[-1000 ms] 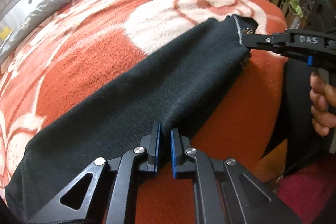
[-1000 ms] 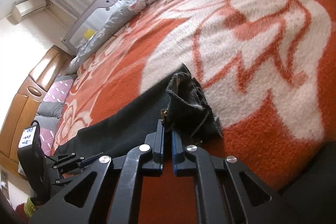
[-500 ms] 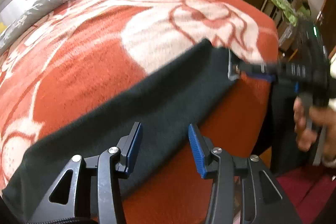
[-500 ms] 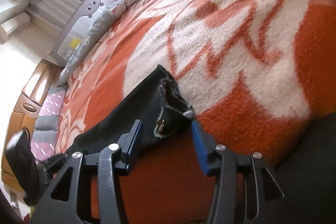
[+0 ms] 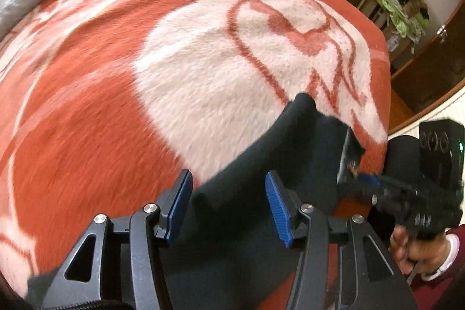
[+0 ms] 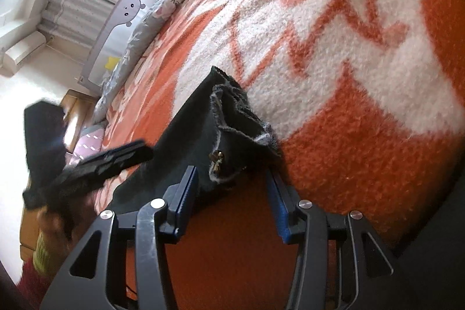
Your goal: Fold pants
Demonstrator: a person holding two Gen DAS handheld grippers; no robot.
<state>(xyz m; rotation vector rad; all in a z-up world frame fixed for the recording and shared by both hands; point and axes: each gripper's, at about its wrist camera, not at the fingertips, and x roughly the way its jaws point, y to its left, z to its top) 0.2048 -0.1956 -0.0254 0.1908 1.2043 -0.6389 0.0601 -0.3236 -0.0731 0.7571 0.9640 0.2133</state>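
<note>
Your left gripper (image 5: 229, 205) has its fingers spread wide, holding nothing, with the black pants (image 5: 261, 164) lying between and below them. Your right gripper (image 6: 232, 202) is likewise wide open and empty, just short of the frayed waistband. Pants lie on the orange-and-white blanket (image 5: 130, 106) near the bed's edge.

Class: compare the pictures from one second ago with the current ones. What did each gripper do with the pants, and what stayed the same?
Both grippers let go. The left gripper and right gripper, each shut on the black pants a second ago, now stand open with cloth between the fingers. The left gripper has shifted toward the waist end. The pants stay stretched along the edge of the orange blanket.
</note>
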